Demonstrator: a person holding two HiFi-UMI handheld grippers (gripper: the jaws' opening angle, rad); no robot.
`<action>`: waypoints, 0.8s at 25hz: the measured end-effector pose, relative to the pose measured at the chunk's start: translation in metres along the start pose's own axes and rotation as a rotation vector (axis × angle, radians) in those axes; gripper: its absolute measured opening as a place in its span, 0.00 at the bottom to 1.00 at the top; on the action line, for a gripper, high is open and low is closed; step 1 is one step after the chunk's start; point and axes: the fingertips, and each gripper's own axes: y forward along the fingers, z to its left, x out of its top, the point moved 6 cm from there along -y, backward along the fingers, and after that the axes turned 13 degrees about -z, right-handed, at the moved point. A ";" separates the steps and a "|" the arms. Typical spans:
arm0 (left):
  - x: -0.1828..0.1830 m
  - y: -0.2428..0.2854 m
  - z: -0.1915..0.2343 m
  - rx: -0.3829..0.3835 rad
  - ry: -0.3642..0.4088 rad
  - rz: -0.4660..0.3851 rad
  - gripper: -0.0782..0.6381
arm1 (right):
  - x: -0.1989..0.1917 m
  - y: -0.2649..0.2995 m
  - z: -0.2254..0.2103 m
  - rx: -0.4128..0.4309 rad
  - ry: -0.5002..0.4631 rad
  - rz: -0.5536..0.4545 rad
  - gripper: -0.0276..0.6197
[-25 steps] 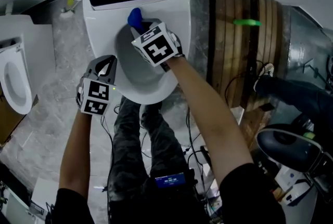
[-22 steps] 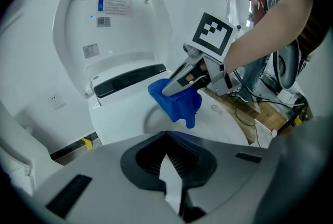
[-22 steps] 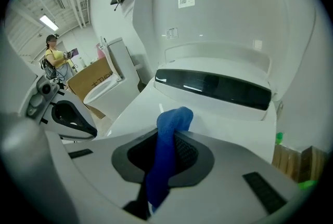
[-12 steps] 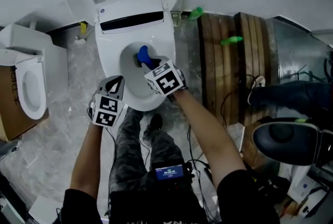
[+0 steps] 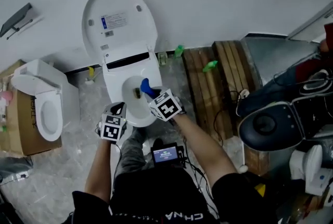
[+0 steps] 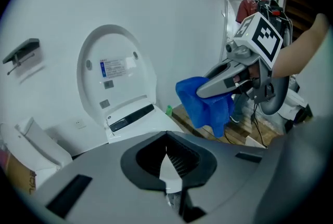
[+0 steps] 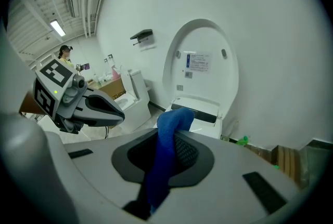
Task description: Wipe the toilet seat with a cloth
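The toilet [image 5: 128, 68] stood against the wall with its lid [image 5: 118, 17] raised upright, so the seat [image 5: 116, 89] lay open to you. The blue cloth [image 5: 144, 84] was up in the air over the bowl opening. From the left gripper view it hung free [image 6: 204, 102], apparently clear of the seat, so I judge you were between strokes or only lining up, with the wiping itself not in contact. Your right gripper [image 5: 150, 94] was clenched on the cloth, a fold of it [image 7: 167, 137] standing up between the jaws. Your left gripper [image 5: 118, 110] hovered just beside the seat's front left edge, its jaws pressed together on nothing.

The next move called for lowering the cloth flat onto the seat ring and sweeping it around the rim, with your left gripper staying out of the way.

In the head view your grippers covered the seat's front edge. The ring was too small there to judge for dirt or wet. The right gripper view showed little of the seat, because the gripper's own body blocked most of it.
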 end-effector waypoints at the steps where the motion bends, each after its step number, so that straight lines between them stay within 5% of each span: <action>1: 0.005 -0.010 -0.003 0.004 0.002 0.000 0.13 | 0.007 -0.012 0.004 -0.008 -0.001 -0.011 0.12; 12: 0.039 -0.077 -0.044 0.027 0.009 -0.018 0.13 | 0.025 -0.100 0.043 -0.030 0.098 -0.181 0.12; 20: 0.009 -0.117 -0.059 0.055 -0.015 0.011 0.13 | -0.009 -0.120 0.071 -0.034 0.153 -0.168 0.12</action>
